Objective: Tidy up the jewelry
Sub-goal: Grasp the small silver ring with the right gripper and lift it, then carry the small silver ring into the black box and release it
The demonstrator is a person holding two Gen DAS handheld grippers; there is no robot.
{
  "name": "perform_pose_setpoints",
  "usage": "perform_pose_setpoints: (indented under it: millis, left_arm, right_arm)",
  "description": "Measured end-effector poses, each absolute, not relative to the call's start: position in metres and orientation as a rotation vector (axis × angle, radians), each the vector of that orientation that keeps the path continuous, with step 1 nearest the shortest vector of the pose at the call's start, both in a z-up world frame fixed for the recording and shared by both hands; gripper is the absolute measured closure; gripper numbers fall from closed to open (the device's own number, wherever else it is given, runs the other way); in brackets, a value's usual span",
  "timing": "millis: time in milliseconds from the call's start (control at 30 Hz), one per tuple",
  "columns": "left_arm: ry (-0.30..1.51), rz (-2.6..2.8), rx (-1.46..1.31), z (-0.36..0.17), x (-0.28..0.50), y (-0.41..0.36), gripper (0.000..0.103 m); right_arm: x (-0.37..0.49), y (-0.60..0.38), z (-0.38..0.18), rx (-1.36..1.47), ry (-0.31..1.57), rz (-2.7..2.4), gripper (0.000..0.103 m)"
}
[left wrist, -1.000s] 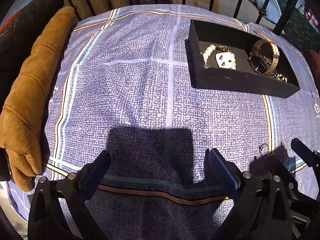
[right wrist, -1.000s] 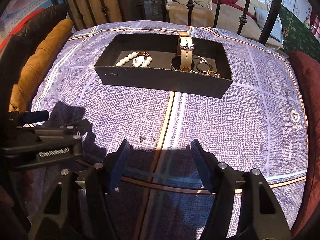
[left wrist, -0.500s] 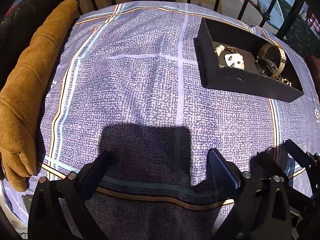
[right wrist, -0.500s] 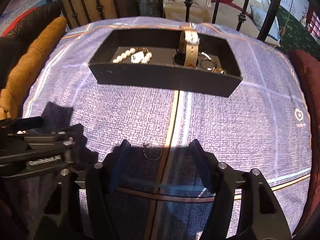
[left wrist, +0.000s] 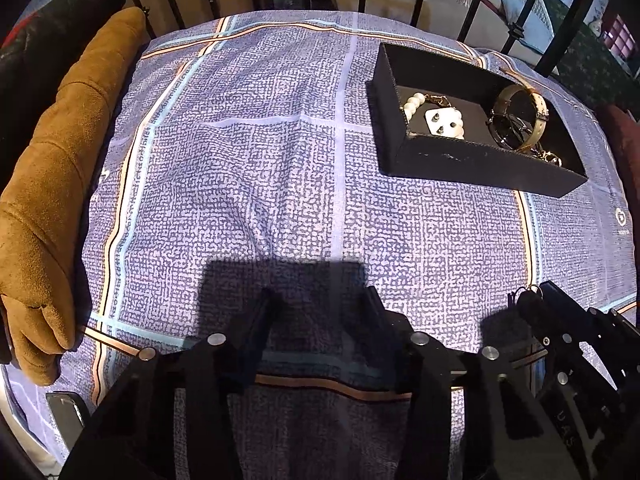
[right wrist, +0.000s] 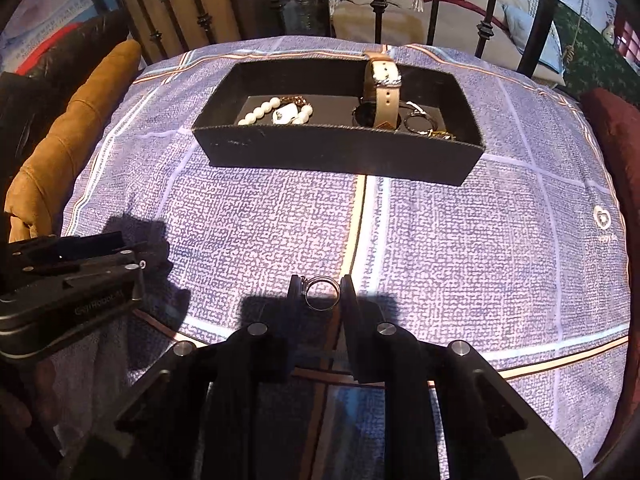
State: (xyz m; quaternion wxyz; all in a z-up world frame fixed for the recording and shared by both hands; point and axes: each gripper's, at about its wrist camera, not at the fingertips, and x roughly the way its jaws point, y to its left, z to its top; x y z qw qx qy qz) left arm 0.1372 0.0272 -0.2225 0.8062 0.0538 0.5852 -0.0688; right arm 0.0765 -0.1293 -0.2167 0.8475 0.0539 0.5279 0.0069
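A black jewelry tray point(right wrist: 340, 152) sits on the purple checked cloth; it also shows in the left wrist view point(left wrist: 480, 168). It holds a pearl bracelet point(right wrist: 264, 111), a beige-strap watch point(right wrist: 386, 92) and rings point(right wrist: 419, 122). My right gripper point(right wrist: 320, 296) is shut on a thin metal hoop ring point(right wrist: 322, 294) low over the cloth near the front. In the left wrist view the ring point(left wrist: 530, 290) shows at the right gripper's tip. My left gripper point(left wrist: 320, 308) is open and empty over the cloth, to the left of the right one.
A tan suede cushion point(left wrist: 60, 176) lies along the left edge. A dark red cushion point(right wrist: 612, 136) is at the right. Black iron railings point(right wrist: 380, 0) stand behind the cloth. The left gripper body point(right wrist: 68, 284) shows at the right wrist view's left side.
My right gripper has closed its fingers around the hoop ring that lay on the cloth. My left gripper's fingers have narrowed a little but stay open.
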Motion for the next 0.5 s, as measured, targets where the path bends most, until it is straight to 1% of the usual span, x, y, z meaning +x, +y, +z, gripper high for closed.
perform_pose_setpoints:
  millis: [67, 100, 167, 500]
  left_arm:
    - [1.261, -0.153, 0.108, -0.222, 0.138, 0.026, 0.076]
    - [1.266, -0.163, 0.105, -0.221, 0.137, 0.024, 0.081]
    - [1.276, -0.186, 0.088, -0.217, 0.133, 0.02, 0.103]
    - [1.208, -0.194, 0.069, -0.168, 0.128, 0.004, 0.103]
  right_arm:
    - [0.077, -0.13, -0.215, 0.11, 1.113, 0.014, 0.083]
    - [0.077, -0.131, -0.214, 0.11, 1.113, 0.018, 0.083]
    - [0.077, -0.132, -0.211, 0.109, 1.106, 0.017, 0.083]
    - [0.074, -0.146, -0.173, 0.153, 1.046, 0.043, 0.083]
